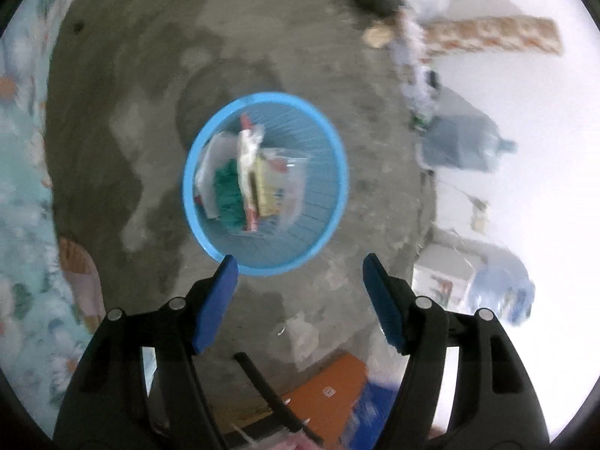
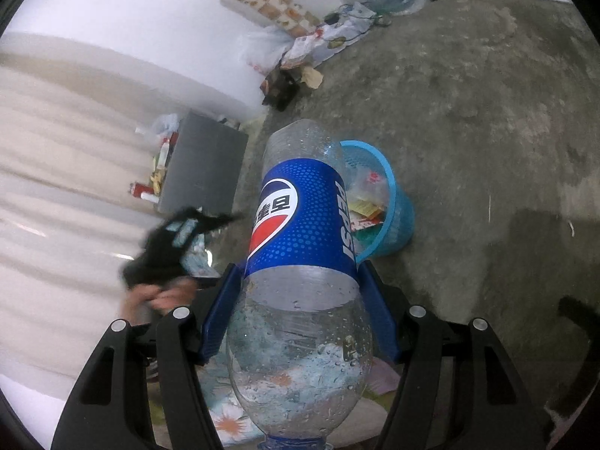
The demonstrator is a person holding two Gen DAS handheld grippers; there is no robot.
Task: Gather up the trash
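A round blue basket (image 1: 337,165) stands on the concrete floor, holding several wrappers and plastic bags (image 1: 258,176). My left gripper (image 1: 300,262) hovers above its near rim, open and empty. In the right wrist view my right gripper (image 2: 300,266) is shut on a large empty Pepsi bottle (image 2: 300,225) with a blue label, cap end toward the camera. The bottle's base hangs over the near-left rim of the same basket (image 2: 401,210). The left gripper and hand show blurred at the left of the right wrist view (image 2: 172,247).
A floral bedsheet (image 1: 22,187) runs along the left. Big water jugs (image 1: 461,142) and litter line the white wall. An orange box (image 1: 330,390) and a clear wrapper (image 1: 300,333) lie on the floor near me. A grey box (image 2: 202,168) stands by the curtain.
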